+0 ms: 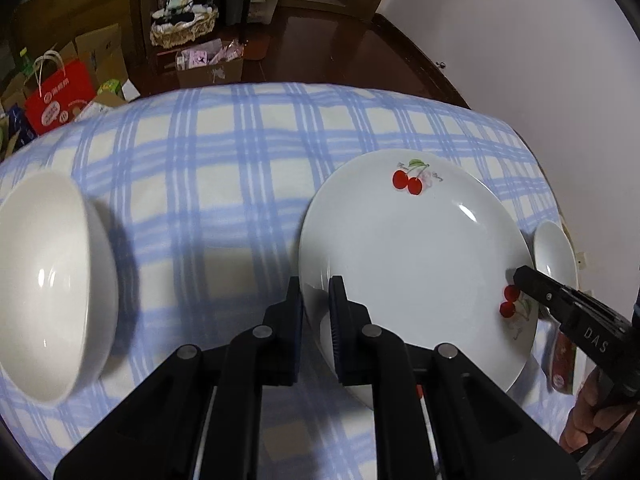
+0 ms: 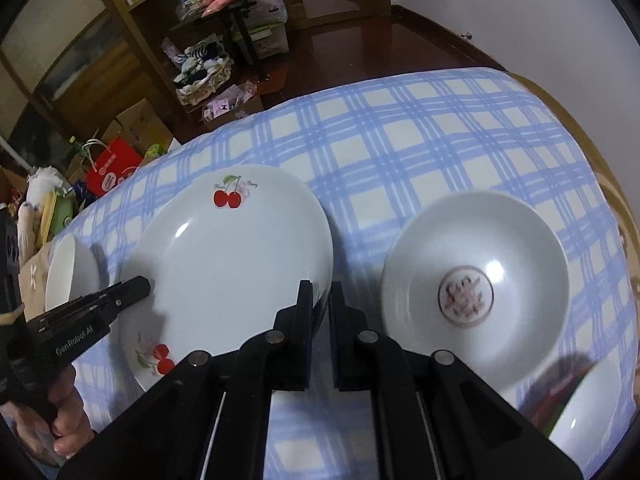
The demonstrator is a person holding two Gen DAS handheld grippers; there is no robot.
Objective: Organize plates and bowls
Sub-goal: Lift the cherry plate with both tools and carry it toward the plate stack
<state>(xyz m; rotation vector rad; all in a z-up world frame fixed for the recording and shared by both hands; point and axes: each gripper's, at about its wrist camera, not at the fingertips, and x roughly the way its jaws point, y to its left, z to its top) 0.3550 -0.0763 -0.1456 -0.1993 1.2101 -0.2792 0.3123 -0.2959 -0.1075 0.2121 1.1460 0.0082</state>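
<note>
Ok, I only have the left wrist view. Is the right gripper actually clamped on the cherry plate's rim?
Observer: Yes. In the right wrist view the right gripper is shut on the cherry plate, one finger on each side of its rim.
Operator: And the bowl past that gripper, half hidden for me?
Observer: That bowl sits upright on the checked cloth, apart from the plate, with a round reddish emblem in its bottom.
</note>
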